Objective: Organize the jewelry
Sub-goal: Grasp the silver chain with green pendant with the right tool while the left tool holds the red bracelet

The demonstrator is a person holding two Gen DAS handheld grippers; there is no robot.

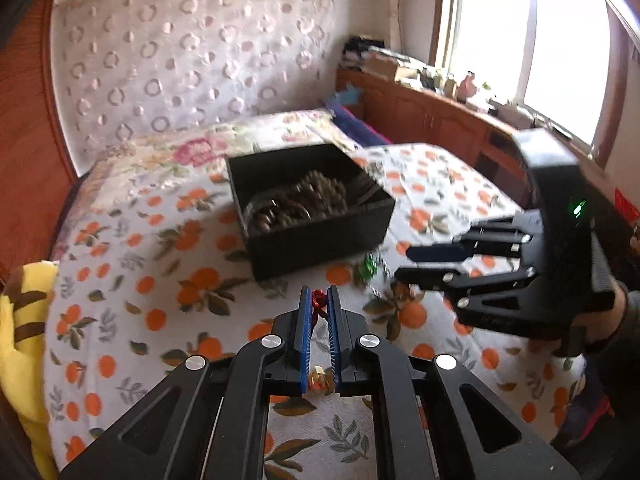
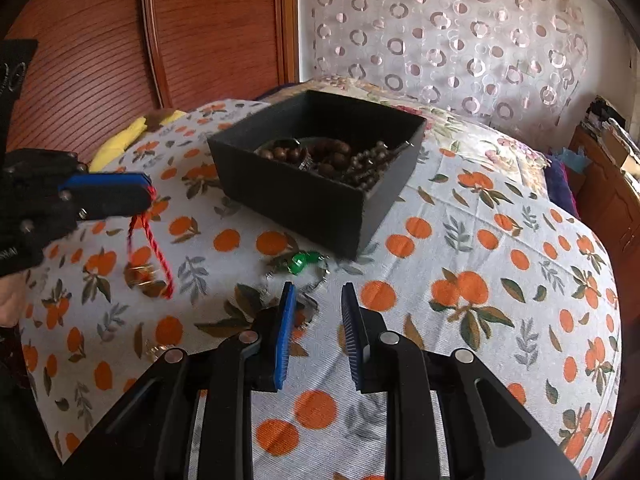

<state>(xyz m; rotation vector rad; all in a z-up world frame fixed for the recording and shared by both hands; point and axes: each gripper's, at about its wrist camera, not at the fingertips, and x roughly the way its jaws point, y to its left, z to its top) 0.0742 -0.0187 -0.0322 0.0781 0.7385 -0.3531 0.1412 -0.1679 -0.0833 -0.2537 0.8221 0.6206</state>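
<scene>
Orange-print bedsheet covers the bed, white cloth with oranges and leaves; a second floral cloth lies behind it toward the circle-pattern curtain. Red-brown wood headboard sits on the far left in the right wrist view. Yellow plush rests at the sheet's edge near the headboard. Black open-top box sits mid-bed on the sheet, holding brown wooden bead strands piled with some metal chain; exact pieces inside can't be separated. Right gripper hovers over the sheet on the near side of the box, jaws apart, nothing between the blue pads. Left gripper is held above the sheet, to the left of the box in the right wrist view, clenched on a red twisted cord; the cord hangs down from the tips in a loop, with a gold-coloured pendant at the bottom, blurred, can't tell if it touches the sheet. From the left wrist view the cord's knot is pinched right at the pad tips. Green bead piece lies on the sheet just in front of the box's near corner, with a thin chain beside it, between the box and the right gripper.
</scene>
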